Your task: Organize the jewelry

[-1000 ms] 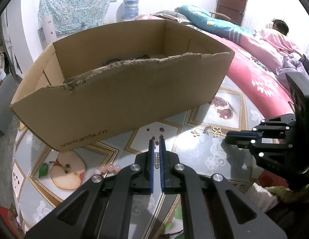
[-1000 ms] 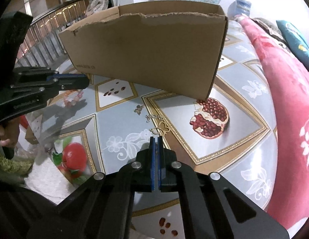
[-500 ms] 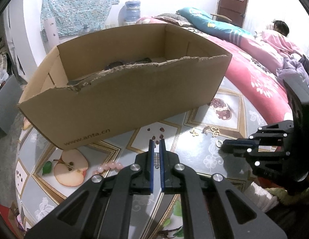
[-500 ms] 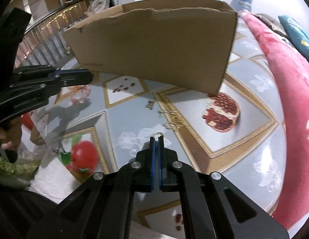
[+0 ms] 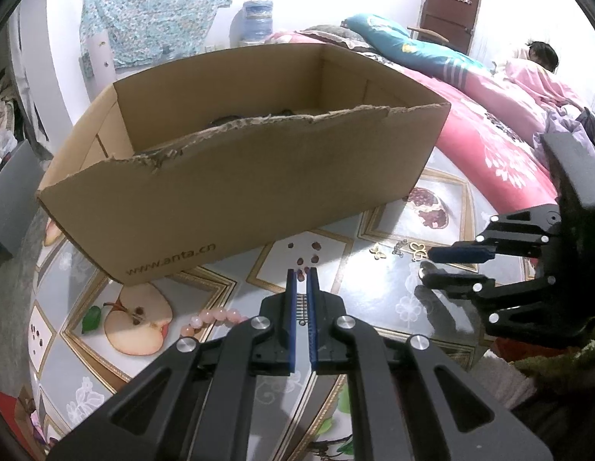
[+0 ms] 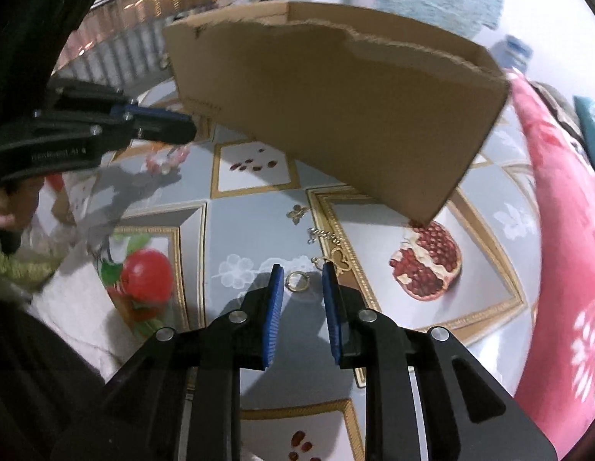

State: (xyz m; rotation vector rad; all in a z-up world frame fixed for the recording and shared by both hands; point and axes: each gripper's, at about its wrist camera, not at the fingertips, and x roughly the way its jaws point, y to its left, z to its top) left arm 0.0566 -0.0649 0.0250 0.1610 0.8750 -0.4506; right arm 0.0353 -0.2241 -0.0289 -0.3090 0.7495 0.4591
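Jewelry lies scattered on the patterned bench (image 6: 255, 226): a small ring (image 6: 298, 280) sits between the spread blue pads of the right tool (image 6: 300, 278), with a gold butterfly charm (image 6: 339, 259) and short chain (image 6: 323, 235) just beyond it and another butterfly piece (image 6: 296, 213) farther off. Half a second ago this tool was pinched shut above the bench; now its fingers stand apart on either side of the ring, so a grasp of the ring looks imminent. The left tool (image 5: 302, 273) stays nearly closed with a narrow slit and nothing in it, hovering near a pink bead bracelet (image 5: 215, 317). The cardboard box (image 5: 243, 192), likely the destination, stands at the far side.

The box's torn near wall hides most of its floor; dark shapes inside cannot be identified. The bracelet is partly covered by the left tool. Whether the right pads touch the bench is unclear, and motion blur softens the right wrist view.
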